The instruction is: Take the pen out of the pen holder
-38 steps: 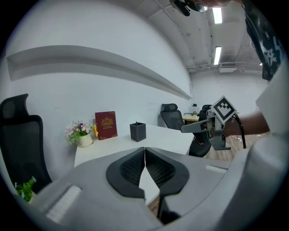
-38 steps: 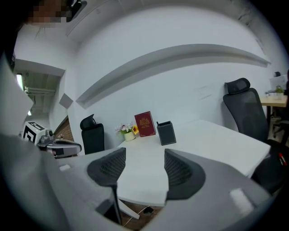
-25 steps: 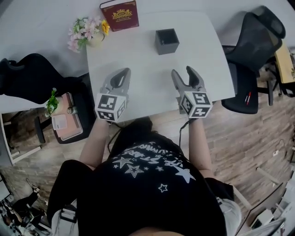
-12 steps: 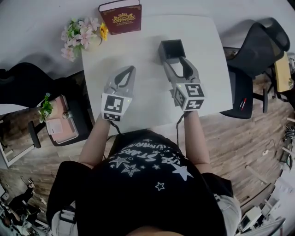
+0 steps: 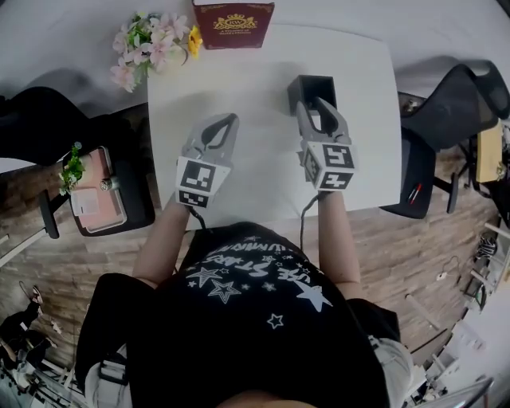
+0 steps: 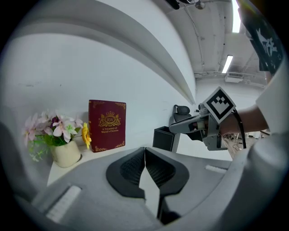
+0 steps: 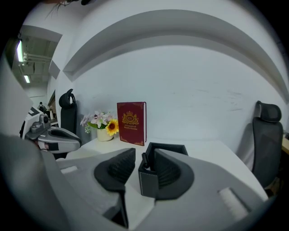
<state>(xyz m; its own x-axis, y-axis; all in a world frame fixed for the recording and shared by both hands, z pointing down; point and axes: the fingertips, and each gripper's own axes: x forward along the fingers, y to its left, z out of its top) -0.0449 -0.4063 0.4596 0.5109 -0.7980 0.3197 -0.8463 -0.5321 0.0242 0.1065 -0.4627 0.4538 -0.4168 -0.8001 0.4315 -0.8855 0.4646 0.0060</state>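
The black square pen holder (image 5: 312, 88) stands on the white table (image 5: 239, 80), right of middle. A black pen (image 7: 145, 159) pokes up at its near left corner. My right gripper (image 5: 314, 104) hangs right at the holder. Its jaws are closing, with the pen top and the holder's near wall (image 7: 149, 180) between them. A small gap still shows between the left pad (image 7: 121, 168) and the pen. My left gripper (image 5: 229, 119) is shut and empty, hovering over the table to the left. The left gripper view shows the holder (image 6: 163, 138) beside the right gripper (image 6: 189, 126).
A dark red book (image 5: 233, 13) stands at the table's far edge, with a vase of flowers (image 5: 155, 44) left of it. Black office chairs stand to the right (image 5: 446, 103) and left (image 5: 48, 119). A stool with a pink box (image 5: 92, 195) is at the left.
My right gripper has travelled forward from mid-table up to the pen holder, and its jaws have narrowed around the pen top. The left gripper has edged forward, staying shut.
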